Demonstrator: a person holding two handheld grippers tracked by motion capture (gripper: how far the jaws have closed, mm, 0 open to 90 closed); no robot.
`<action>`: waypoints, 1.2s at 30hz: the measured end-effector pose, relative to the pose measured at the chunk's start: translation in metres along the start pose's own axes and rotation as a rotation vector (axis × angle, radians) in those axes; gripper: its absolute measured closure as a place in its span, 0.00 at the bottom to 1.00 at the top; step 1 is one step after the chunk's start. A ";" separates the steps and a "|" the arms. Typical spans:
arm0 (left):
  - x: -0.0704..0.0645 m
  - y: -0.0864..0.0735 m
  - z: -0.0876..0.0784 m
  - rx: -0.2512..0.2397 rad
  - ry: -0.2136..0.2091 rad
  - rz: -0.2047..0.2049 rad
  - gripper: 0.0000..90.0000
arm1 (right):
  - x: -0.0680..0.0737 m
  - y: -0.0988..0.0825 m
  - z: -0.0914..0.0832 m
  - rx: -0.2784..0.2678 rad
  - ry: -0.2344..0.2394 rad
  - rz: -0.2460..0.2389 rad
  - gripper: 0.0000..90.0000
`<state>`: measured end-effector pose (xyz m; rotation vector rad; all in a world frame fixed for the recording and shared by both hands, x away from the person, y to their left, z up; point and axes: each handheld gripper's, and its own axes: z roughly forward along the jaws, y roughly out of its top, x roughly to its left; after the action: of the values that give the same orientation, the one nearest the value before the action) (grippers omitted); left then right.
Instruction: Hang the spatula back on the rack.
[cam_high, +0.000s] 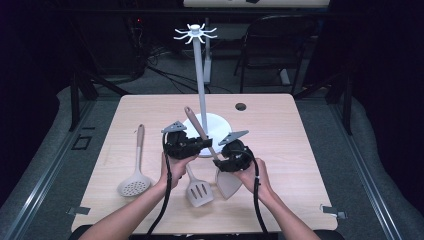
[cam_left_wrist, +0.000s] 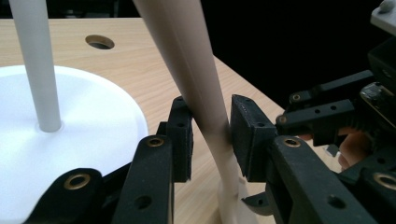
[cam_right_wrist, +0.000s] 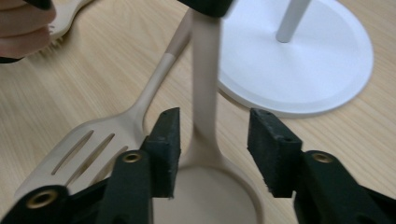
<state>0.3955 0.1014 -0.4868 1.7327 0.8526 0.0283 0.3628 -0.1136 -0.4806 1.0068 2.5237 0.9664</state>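
Left gripper (cam_left_wrist: 210, 135) is clamped on the solid spatula's (cam_high: 228, 184) handle partway up, while the right gripper (cam_right_wrist: 210, 149) has its jaws apart around the neck, pads clear. That handle runs from the blade near the right hand up and leftward toward the rack's pole (cam_high: 201, 75). Both grippers sit at it, the left higher. Rack hooks (cam_high: 195, 32) hang empty

The high view looks forward and down on the whole table (cam_high: 280, 115) from the person's side, while each gripper view sits close behind its own jaws, both sharing the spatula handle (cam_left_wrist: 196, 79) between them and the white stand base (cam_right_wrist: 299, 70) beyond.
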 end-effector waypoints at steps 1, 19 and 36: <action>0.000 0.002 0.000 0.000 -0.008 -0.006 0.80 | -0.003 -0.002 -0.003 -0.012 -0.004 0.008 0.51; -0.021 0.036 0.010 0.052 -0.084 0.069 0.86 | -0.043 -0.030 -0.031 -0.060 -0.124 0.069 0.10; -0.020 0.074 0.006 0.068 -0.078 0.188 0.86 | -0.057 -0.036 -0.014 0.014 -0.108 0.098 0.00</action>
<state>0.4224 0.0785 -0.4180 1.8615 0.6381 0.0572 0.3793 -0.1792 -0.4946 1.1639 2.4166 0.8956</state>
